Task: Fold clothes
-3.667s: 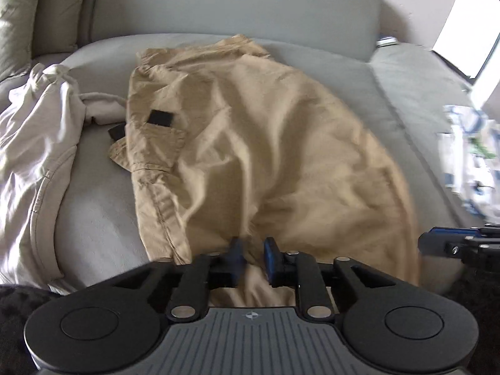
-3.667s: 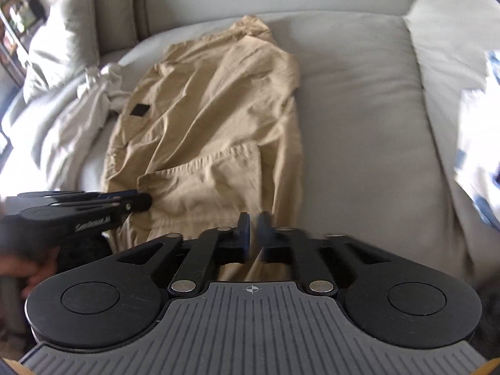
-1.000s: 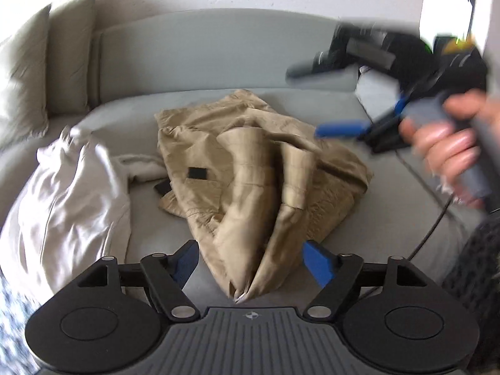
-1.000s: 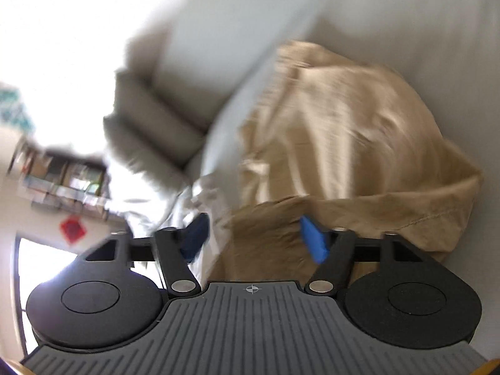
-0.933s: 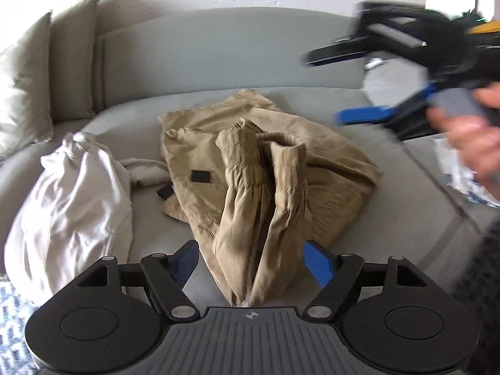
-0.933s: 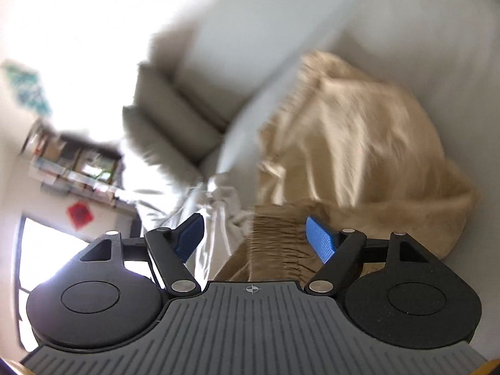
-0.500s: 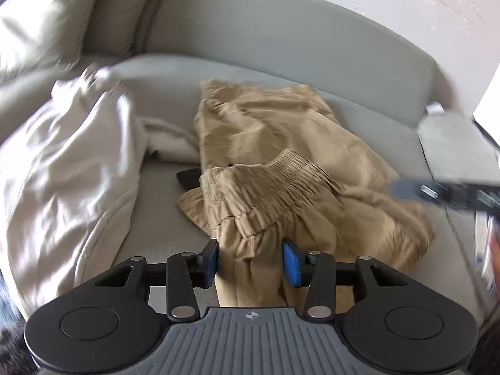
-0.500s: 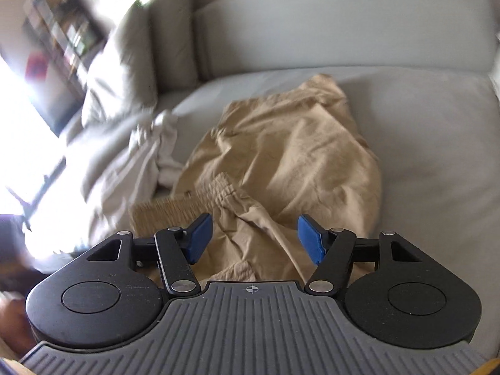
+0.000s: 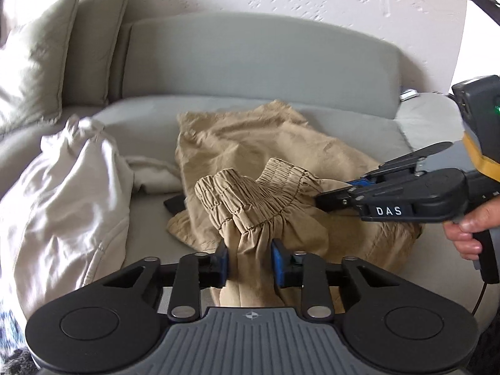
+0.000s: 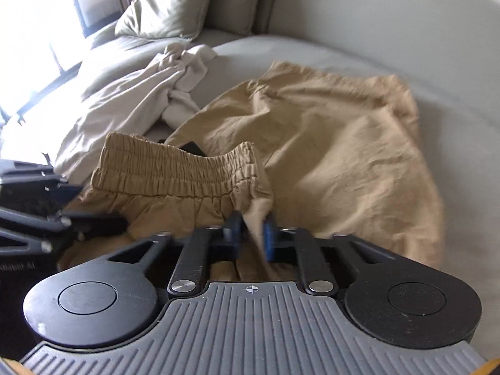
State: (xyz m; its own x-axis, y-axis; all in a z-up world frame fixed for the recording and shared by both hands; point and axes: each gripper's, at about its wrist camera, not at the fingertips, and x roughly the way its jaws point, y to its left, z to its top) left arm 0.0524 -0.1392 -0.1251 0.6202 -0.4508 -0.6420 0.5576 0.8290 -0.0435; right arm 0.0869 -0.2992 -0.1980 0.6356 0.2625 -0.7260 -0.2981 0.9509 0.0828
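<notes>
Tan trousers [image 9: 250, 143] [image 10: 328, 131] lie crumpled on a grey sofa seat [image 9: 140, 109]. Their gathered elastic waistband [image 9: 250, 193] [image 10: 175, 168] is lifted off the cushion between both grippers. My left gripper [image 9: 249, 264] is shut on the waistband cloth near its left end. My right gripper [image 10: 251, 239] is shut on the cloth at the waistband's right end; it also shows at the right of the left wrist view [image 9: 331, 198], held in a hand. The left gripper shows at the left edge of the right wrist view [image 10: 87, 218].
A pale cream garment [image 9: 68, 193] [image 10: 131, 93] lies bunched on the sofa to the left of the trousers. Cushions [image 9: 37, 56] [image 10: 168, 3] lean at the back left. The sofa backrest [image 9: 256, 62] runs behind. A bright window [image 10: 40, 25] is far left.
Both grippers were open half a second ago and have closed on the waistband. The waistband has been raised off the seat and now spans between them.
</notes>
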